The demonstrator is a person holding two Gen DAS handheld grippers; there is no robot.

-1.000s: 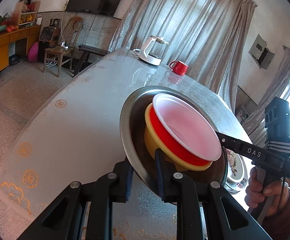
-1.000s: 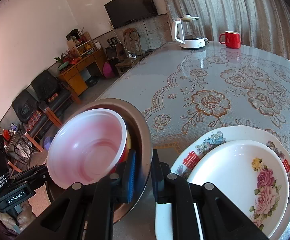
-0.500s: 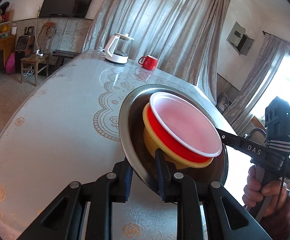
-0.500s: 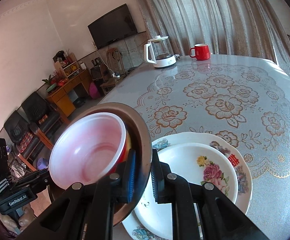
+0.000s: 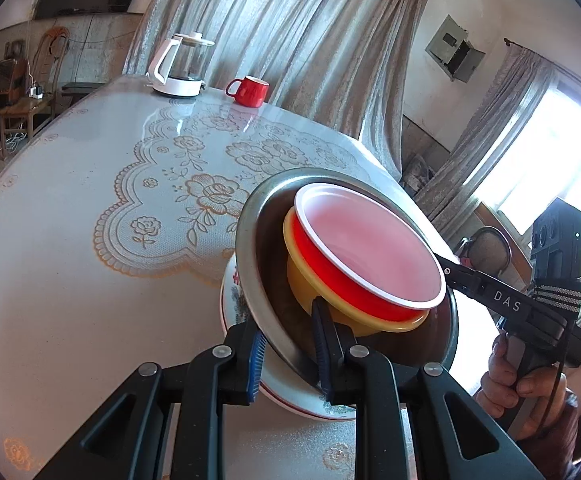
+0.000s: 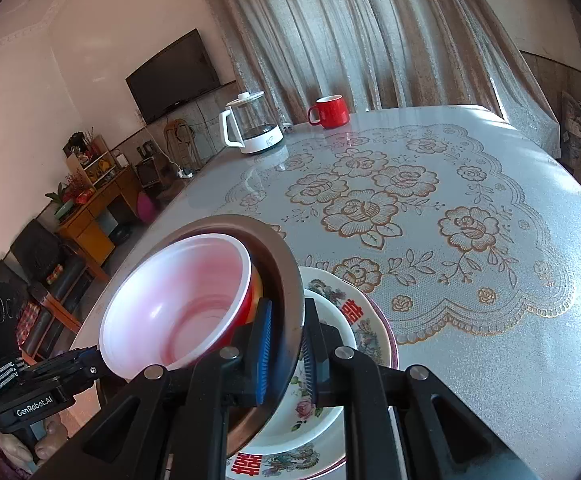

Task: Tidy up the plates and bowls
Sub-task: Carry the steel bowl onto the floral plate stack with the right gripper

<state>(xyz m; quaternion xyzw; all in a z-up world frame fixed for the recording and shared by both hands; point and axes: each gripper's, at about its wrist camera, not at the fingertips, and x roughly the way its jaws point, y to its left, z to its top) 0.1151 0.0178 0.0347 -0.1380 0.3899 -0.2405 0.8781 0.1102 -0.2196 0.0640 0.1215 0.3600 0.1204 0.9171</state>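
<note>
Left gripper [image 5: 288, 354] is clamping the near rim of a round, dull steel basin [image 5: 250, 264], blue ribbed pads [image 5: 257, 364] pressing on both faces of the rim. Inside the basin a glossy red plastic bowl [image 5: 342, 288] with a white lining is sitting nested in a yellow bowl [image 5: 314, 292]. Right gripper [image 6: 284, 354] is pinching the opposite rim, jaws narrow on the metal. The basin is hanging above two stacked floral porcelain plates [image 6: 354, 320] near the table's front edge. The table [image 6: 490, 340] is wearing a shiny cover with gold rose lacework. At the far edge a glass kettle [image 6: 252, 124] and a red mug [image 6: 328, 111] are standing before grey curtains [image 6: 350, 32].
</note>
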